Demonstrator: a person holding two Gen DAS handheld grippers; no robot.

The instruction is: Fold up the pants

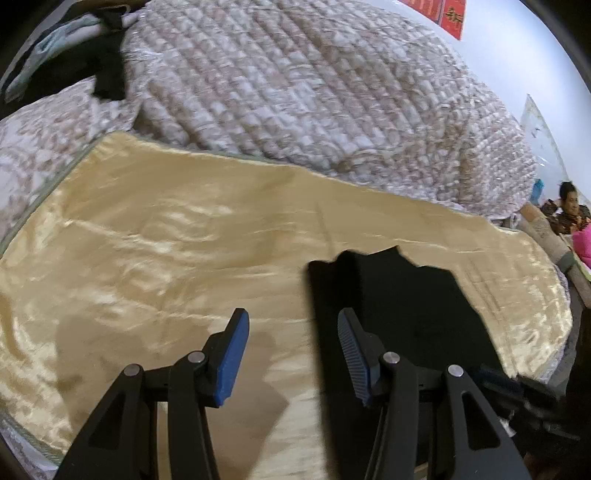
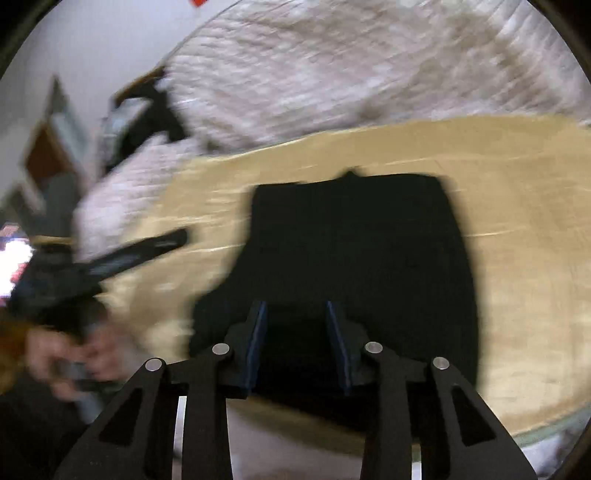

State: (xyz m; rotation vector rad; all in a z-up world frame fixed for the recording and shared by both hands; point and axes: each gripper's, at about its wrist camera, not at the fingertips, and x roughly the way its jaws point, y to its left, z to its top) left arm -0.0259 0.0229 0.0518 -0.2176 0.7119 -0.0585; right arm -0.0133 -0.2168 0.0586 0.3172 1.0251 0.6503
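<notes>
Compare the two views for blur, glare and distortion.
Left wrist view: mostly sharp, sheen glaring off the gold cloth, fisheye bending its edges, black pants a detail-less dark mass. Right wrist view: heavy motion blur smears the quilt and left gripper; pants outline soft.

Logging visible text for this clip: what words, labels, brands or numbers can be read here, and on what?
Nothing can be read with confidence.
Red paper on the wall, top of the left wrist view: dark characters show, too small and cut off to read.
Red patch at the top edge of the right wrist view: blurred, no text legible.
Black pants, gold cloth, quilt, both grippers: no label or print visible.
</notes>
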